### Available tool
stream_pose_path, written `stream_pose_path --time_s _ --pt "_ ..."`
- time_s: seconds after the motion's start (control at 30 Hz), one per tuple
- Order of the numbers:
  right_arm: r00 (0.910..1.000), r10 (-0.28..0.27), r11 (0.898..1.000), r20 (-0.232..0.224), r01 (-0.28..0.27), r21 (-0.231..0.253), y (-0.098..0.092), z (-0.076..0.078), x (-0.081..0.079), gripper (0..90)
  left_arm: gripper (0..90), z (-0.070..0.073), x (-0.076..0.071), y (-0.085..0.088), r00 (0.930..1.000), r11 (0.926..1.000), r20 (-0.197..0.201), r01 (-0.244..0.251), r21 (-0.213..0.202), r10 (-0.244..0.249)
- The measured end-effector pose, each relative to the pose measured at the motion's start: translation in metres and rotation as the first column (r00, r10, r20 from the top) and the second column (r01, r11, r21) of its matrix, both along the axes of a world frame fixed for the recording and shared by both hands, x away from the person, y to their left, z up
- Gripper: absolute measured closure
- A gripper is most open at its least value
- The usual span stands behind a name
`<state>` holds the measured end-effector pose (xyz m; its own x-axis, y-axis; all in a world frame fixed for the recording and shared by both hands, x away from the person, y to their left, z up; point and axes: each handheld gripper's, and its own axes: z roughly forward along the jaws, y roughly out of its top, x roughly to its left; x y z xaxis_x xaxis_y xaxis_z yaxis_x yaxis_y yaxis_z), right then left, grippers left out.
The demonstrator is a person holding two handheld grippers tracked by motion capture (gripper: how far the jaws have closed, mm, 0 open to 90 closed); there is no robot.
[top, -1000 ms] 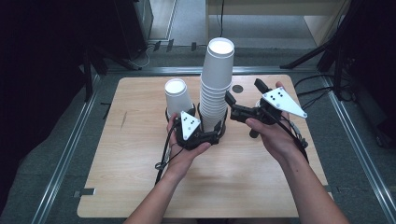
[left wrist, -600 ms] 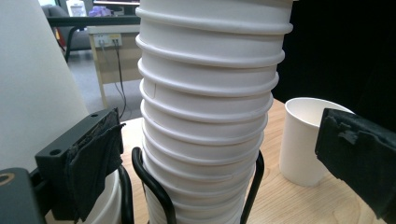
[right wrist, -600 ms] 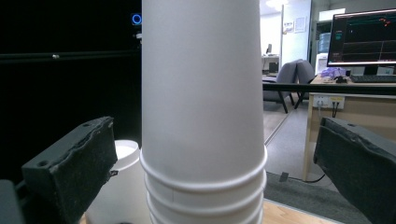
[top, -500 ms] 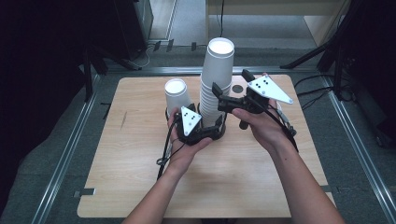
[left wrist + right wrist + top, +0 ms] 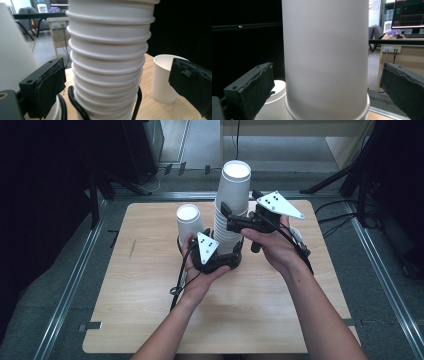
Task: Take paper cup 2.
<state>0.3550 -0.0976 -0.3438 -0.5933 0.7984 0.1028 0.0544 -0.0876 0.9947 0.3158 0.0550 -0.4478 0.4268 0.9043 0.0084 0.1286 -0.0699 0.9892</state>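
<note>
Your left gripper (image 5: 226,251) and right gripper (image 5: 226,215) both gape around the stack of paper cups (image 5: 231,210); single cups stand close at left (image 5: 189,222) and right (image 5: 163,77).

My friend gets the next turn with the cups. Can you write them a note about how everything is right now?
Left tool: open, jaws either side of the tall stack of white paper cups, low down.
Right tool: open, jaws either side of the stack's top cup, not gripping.
One single white paper cup stands left of the stack on the wooden table; another stands to its right.
Left: close on the top cup, lift it off.
</note>
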Motion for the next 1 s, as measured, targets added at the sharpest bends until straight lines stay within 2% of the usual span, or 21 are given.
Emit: stream_pose_path --time_s 0.17,0.3,0.67,0.9,1.0 --pt "1.0000 0.004 1.000 -0.009 -0.004 -0.029 0.002 0.002 0.008 0.0 1.1 0.000 0.005 -0.003 0.9999 0.9999 0.007 -0.008 0.006 0.008" --pt "0.9997 0.010 1.000 -0.023 -0.010 -0.015 0.000 0.002 0.015 0.0 1.0 -0.001 0.007 -0.005 0.9996 0.9997 0.021 -0.018 0.013 0.018" --pt "0.9979 0.056 0.998 -0.031 -0.057 -0.039 0.003 0.000 0.018 0.2 1.0 0.000 0.013 -0.009 0.9984 0.9988 0.031 -0.048 0.009 0.048" --pt "0.9975 0.067 0.997 -0.022 -0.067 -0.035 0.001 0.003 0.017 8.8 1.1 -0.002 0.016 -0.013 0.9986 0.9987 0.029 -0.045 0.023 0.045" --pt "0.9973 0.068 0.997 -0.029 -0.069 -0.038 0.001 0.002 0.018 9.3 1.2 -0.003 0.018 -0.014 0.9982 0.9981 0.026 -0.055 0.026 0.054"
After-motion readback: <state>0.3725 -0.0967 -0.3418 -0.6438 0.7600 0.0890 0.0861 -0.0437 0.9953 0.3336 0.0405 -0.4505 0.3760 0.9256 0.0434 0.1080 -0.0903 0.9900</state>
